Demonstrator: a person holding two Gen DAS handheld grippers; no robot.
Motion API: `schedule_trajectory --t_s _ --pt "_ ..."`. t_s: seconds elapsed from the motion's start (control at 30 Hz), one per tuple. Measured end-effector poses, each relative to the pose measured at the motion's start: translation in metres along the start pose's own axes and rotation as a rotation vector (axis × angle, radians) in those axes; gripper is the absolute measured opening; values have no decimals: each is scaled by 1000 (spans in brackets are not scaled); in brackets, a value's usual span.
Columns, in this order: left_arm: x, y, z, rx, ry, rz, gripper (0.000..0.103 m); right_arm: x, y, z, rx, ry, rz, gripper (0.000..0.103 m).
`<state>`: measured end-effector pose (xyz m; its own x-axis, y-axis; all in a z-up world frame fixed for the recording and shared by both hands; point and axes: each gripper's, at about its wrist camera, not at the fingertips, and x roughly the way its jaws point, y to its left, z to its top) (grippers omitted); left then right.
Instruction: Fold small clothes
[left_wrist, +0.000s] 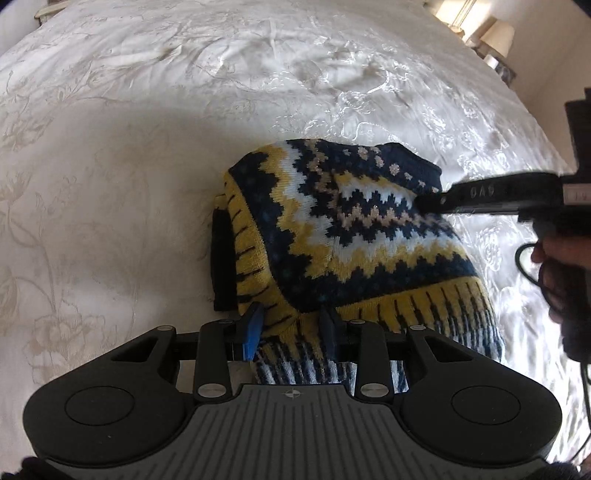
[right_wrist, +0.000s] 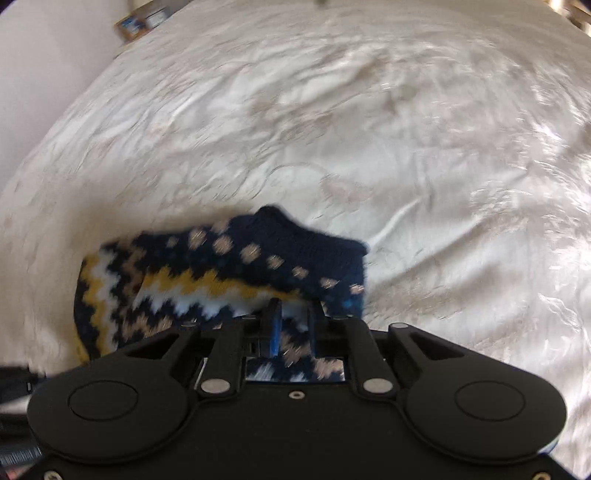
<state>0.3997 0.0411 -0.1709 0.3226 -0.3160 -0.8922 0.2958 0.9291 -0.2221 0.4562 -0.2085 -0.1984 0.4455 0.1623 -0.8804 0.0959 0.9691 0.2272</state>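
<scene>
A small knitted sweater (left_wrist: 354, 236), navy with yellow, white and beige zigzag bands and beige dots near its navy neck edge, lies bunched and partly folded on a bed covered by a cream bedspread (left_wrist: 147, 147) with a shiny woven flower pattern. The left gripper (left_wrist: 291, 328) points steeply down at the near yellow-and-navy striped hem; its blue-padded fingers (left_wrist: 253, 332) stand on either side of a fold of that hem and pinch the knit between them. In the left wrist view the right gripper (left_wrist: 428, 202) reaches in from the right edge, its dark fingers lying on the sweater's upper right part, just below the dotted navy band, with a hand (left_wrist: 561, 280) and a black cable behind it. The right wrist view, blurred by motion, shows the right gripper (right_wrist: 293, 314) with its fingers drawn close together on a raised fold of the sweater (right_wrist: 229, 273) near the white and yellow zigzags, the fabric caught between them. At the far right corner of the left view, beyond the bed, stands a lamp (left_wrist: 495, 38) with a pale shade.
</scene>
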Motion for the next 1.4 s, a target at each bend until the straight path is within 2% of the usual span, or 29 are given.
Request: schedule_trajectory --t_s 0.03,0.13,0.23,0.3,0.47,0.6,0.7,0.77,0.8,0.87,0.9,0.97,1.07,1.23,1.4 --pt "-4 -2 -1 -1 -10 0 33 -5 -1 0 2 -10 4 31" --pt "-23 -11 -5 25 -60 7 33 -33 1 -10 -32 -51 59 32" --pt "-39 -20 -18 59 -83 -2 33 -60 8 -39 -78 -58 116 33" --pt "-38 -24 -32 72 -43 -14 33 -71 18 -68 -120 -34 112 33" --pt "-17 -24 -69 85 104 57 34 -83 32 -130 -171 23 50 35" --pt "-22 -12 -87 5 112 27 36 -86 28 -155 -111 77 56 35" --pt "-32 -9 -92 -8 103 21 36 -94 28 -164 -117 94 68 35" --pt "-39 -8 -92 -9 90 17 36 -102 25 -166 -115 88 81 38" --pt "-43 -8 -91 -14 77 11 36 -107 22 -164 -99 73 92 42" --pt "-55 -7 -89 -29 35 -6 40 -119 17 -161 -62 29 99 66" --pt "-59 -6 -86 -38 16 -9 48 -124 14 -158 -46 -1 94 70" --pt "-61 -5 -81 -59 -6 -15 57 -131 9 -151 -30 -49 89 81" --pt "-53 -5 -71 -91 -4 -22 59 -126 6 -133 -12 -76 91 92" --pt "-29 -10 -61 -73 62 -37 64 -105 0 -101 3 -97 110 102" --pt "1 -9 -55 -98 112 -60 64 -66 -8 -76 45 -73 153 102"
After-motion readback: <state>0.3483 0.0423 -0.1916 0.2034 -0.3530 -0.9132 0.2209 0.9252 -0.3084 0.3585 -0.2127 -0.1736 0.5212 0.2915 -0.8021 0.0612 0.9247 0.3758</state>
